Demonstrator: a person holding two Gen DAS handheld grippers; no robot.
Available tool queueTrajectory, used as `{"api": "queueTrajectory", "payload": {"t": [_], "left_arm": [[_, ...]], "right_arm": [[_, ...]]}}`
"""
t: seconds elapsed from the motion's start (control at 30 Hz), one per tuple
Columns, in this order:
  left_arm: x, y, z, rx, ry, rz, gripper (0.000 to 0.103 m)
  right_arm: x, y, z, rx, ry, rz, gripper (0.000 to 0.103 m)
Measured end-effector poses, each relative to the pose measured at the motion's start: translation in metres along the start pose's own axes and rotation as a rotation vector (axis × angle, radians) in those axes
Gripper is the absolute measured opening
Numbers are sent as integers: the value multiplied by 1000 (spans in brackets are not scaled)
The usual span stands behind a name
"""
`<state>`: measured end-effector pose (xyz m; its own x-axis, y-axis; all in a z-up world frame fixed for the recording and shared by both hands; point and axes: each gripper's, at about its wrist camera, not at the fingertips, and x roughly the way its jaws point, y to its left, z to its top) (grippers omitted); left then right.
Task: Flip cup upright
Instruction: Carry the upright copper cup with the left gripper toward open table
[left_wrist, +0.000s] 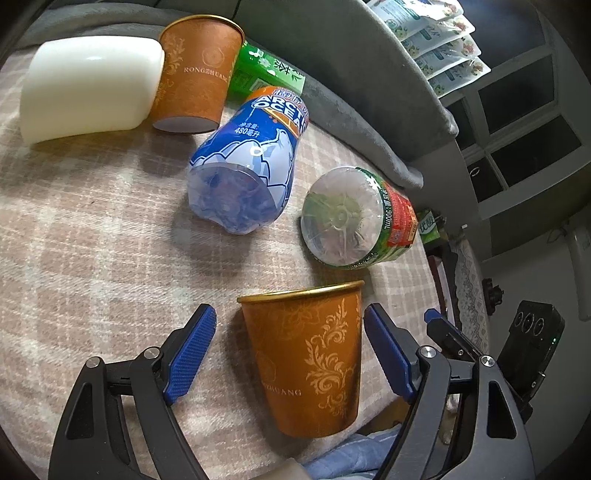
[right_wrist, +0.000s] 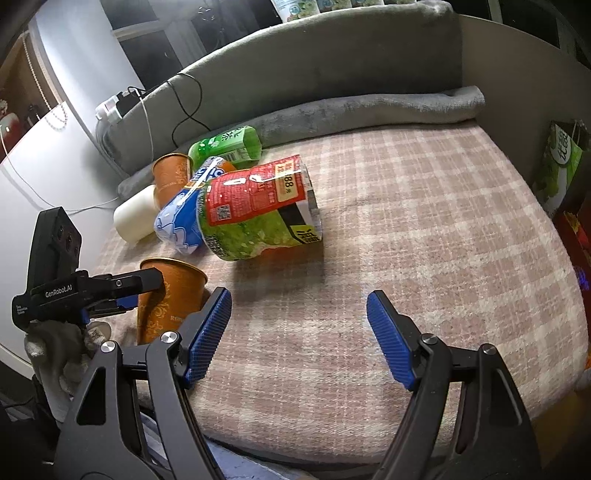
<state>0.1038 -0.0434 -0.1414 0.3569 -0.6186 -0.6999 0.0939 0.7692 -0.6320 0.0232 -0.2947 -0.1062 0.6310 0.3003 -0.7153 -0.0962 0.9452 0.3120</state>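
An orange paper cup (left_wrist: 310, 358) with gold pattern stands upright on the plaid cloth, rim up, near the front edge. It also shows in the right wrist view (right_wrist: 170, 299). My left gripper (left_wrist: 291, 350) is open, its blue pads on either side of the cup with gaps on both sides; it shows in the right wrist view (right_wrist: 122, 291) at the left. A second orange cup (left_wrist: 195, 74) stands at the back, also visible in the right wrist view (right_wrist: 171, 177). My right gripper (right_wrist: 299, 339) is open and empty over the cloth, right of the near cup.
A blue Arctic Ocean bottle (left_wrist: 247, 166) and a green-labelled bottle (left_wrist: 354, 218) lie on their sides mid-table. A white container (left_wrist: 88, 88) and a green carton (left_wrist: 266, 70) lie at the back. A grey cushion (right_wrist: 332, 74) borders the far side. A green bag (right_wrist: 557, 166) hangs at the right.
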Motion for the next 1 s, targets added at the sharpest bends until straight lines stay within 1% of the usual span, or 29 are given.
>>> {"api": "queueTrajectory", "payload": {"t": [0.2,0.27,0.37,0.6,0.83,1.0], "left_arm": [[6,-3,2,5,14,-7,77],[7,-6,3,16,14,-10,71],[5,-11,2,37,6,-5,67],[0,-15,0,62,-8,6,67],[-12,-27,-2,127,-72,49,66],[-20,-42,-4,215,-144,108,66]], "right_arm": [[-1,-6,-1,21,-9,-9,78],[-1,-7,-1,19,-15,-19,78],[-1,-8,-3,19,-20,-31,78],[-1,-9,-2,23,-19,-25,78],[-2,-6,-2,22,-22,-20,78],[-1,-7,-3,31,-17,-17,78]]}}
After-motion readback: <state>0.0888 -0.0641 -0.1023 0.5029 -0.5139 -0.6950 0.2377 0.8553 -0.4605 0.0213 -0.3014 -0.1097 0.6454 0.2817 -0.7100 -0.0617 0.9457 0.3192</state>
